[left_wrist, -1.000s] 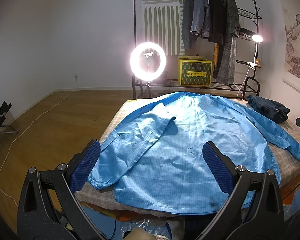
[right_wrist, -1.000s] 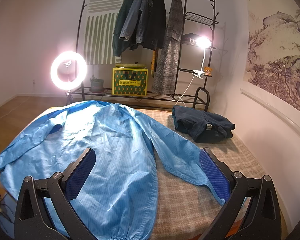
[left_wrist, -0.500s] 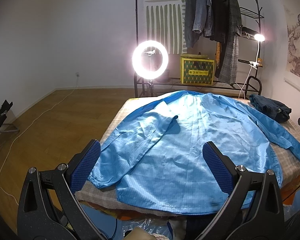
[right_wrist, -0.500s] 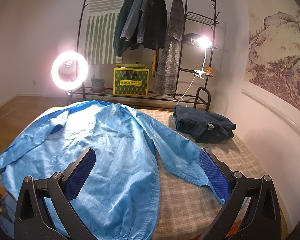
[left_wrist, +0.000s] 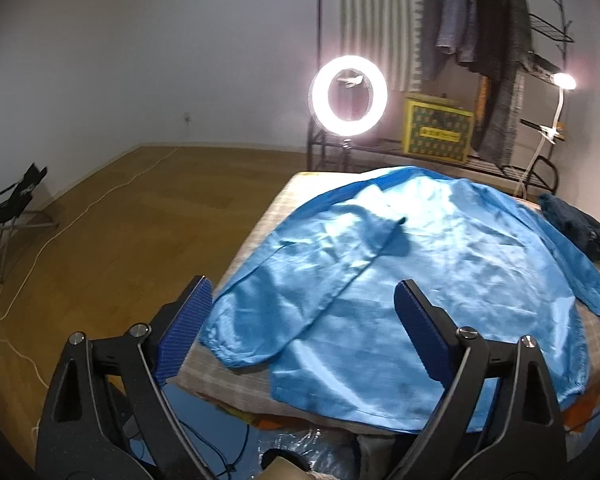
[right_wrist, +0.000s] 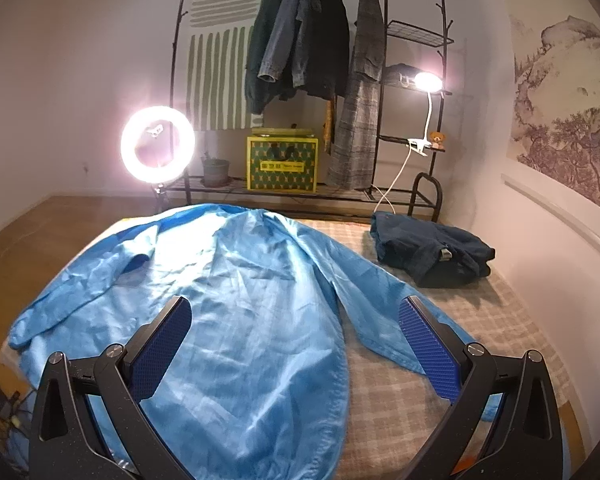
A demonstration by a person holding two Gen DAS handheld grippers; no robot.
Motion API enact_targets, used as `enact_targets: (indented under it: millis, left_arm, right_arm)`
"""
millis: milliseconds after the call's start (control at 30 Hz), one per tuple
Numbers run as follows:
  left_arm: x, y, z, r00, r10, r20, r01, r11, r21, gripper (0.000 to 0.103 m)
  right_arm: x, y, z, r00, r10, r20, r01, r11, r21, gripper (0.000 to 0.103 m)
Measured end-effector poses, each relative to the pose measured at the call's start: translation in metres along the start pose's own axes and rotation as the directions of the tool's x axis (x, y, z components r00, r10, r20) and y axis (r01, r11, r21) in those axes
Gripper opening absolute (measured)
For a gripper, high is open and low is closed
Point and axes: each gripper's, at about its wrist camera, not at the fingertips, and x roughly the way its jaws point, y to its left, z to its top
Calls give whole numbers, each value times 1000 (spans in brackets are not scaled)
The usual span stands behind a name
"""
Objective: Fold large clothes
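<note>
Tools are both hanging open and empty: left tool [left_wrist: 302, 322], jaws just narrowing, is nearing the blue coat [left_wrist: 440, 272]'s sleeve cuff [left_wrist: 235, 346]; be pinching it cleanly.

A blue coat [right_wrist: 235, 300] lies spread flat, back up, on a checked surface [right_wrist: 500, 320], its sleeves stretched out to either side. The right hand-held gripper [right_wrist: 295, 354] hangs above the coat's lower part, jaws wide apart, nothing between the pads. A folded dark garment [right_wrist: 432, 252] sits at the surface's far right corner, apart from the coat. Behind stand a clothes rack [right_wrist: 440, 120] with hanging jackets, a lit ring light [right_wrist: 157, 143] and a yellow box [right_wrist: 282, 166].
</note>
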Motion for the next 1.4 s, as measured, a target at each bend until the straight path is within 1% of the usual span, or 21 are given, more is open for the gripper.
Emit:
enact_targets:
  millis: [133, 200, 300, 333, 400, 467, 567, 633, 733, 833, 933, 1000, 1067, 1100, 1133, 1167, 1200, 1233, 1267, 1300, 1400]
  left_arm:
    - [25, 23, 1, 998, 14, -55, -16, 999, -38, 93]
    - [41, 37, 0, 995, 21, -100, -27, 998, -63, 87]
    - [68, 60, -4, 985, 32, -171, -49, 994, -97, 84]
    - [81, 71, -6, 978, 19, -208, -45, 992, -119, 84]
    - [103, 89, -12, 960, -13, -279, -36, 985, -170, 84]
    - [126, 113, -22, 938, -48, -344, -44, 966, -254, 83]
    - [156, 141, -45, 888, -143, -437, -48, 916, -397, 74]
    - [170, 152, -58, 863, -186, -470, -61, 885, -461, 72]
    - [185, 161, -72, 835, -216, -506, -89, 855, -511, 72]
    - [197, 163, -79, 816, -242, -525, -101, 834, -543, 72]
    - [211, 161, -83, 802, -257, -539, -101, 831, -547, 70]
    - [218, 161, -87, 790, -267, -552, -110, 824, -556, 57]
    - [223, 162, -91, 779, -283, -560, -117, 811, -573, 53]
    - [226, 162, -91, 775, -285, -564, -121, 809, -575, 47]
    - [228, 162, -92, 773, -284, -568, -126, 808, -575, 45]
    - [229, 161, -91, 773, -282, -569, -126, 810, -573, 36]
    - [231, 161, -90, 774, -278, -569, -124, 815, -566, 20]
    - [232, 160, -89, 776, -272, -569, -119, 823, -556, 12]
    - [231, 160, -87, 783, -267, -561, -111, 828, -550, 10]
    - [228, 159, -83, 799, -249, -547, -107, 836, -538, 8]
    - [214, 154, -67, 845, -199, -497, -87, 865, -494, 6]
  right_arm:
    - [2, 5, -1, 994, 96, 46, -97, 995, 16, 103]
    - [6, 10, -1, 991, 130, 44, -131, 991, 18, 103]
    - [12, 18, -1, 985, 169, 27, -170, 985, 5, 103]
    - [14, 21, -1, 984, 177, 22, -177, 984, -3, 103]
    - [17, 26, -2, 982, 187, 7, -187, 982, -14, 103]
    - [20, 30, -4, 979, 203, -13, -203, 979, -15, 103]
    - [21, 34, -6, 975, 222, -27, -222, 975, -16, 103]
    - [21, 36, -8, 975, 222, -30, -223, 975, -25, 103]
    - [22, 36, -9, 975, 219, -37, -220, 975, -32, 103]
    - [25, 35, -11, 975, 218, -45, -219, 975, -29, 103]
    - [25, 33, -12, 975, 216, -50, -217, 976, -27, 103]
    - [25, 33, -12, 975, 215, -51, -216, 976, -29, 103]
    - [25, 32, -12, 975, 214, -50, -216, 976, -31, 103]
    - [25, 32, -13, 976, 213, -50, -215, 976, -33, 103]
    - [25, 32, -13, 976, 211, -50, -213, 976, -34, 103]
    - [26, 31, -13, 976, 210, -52, -212, 977, -37, 103]
    - [26, 31, -14, 976, 208, -56, -211, 977, -38, 103]
    - [27, 30, -15, 976, 208, -61, -211, 977, -38, 103]
    - [27, 29, -15, 976, 210, -65, -212, 976, -37, 103]
    - [28, 28, -16, 974, 213, -70, -216, 976, -34, 103]
    - [28, 26, -18, 973, 219, -77, -222, 974, -34, 103]
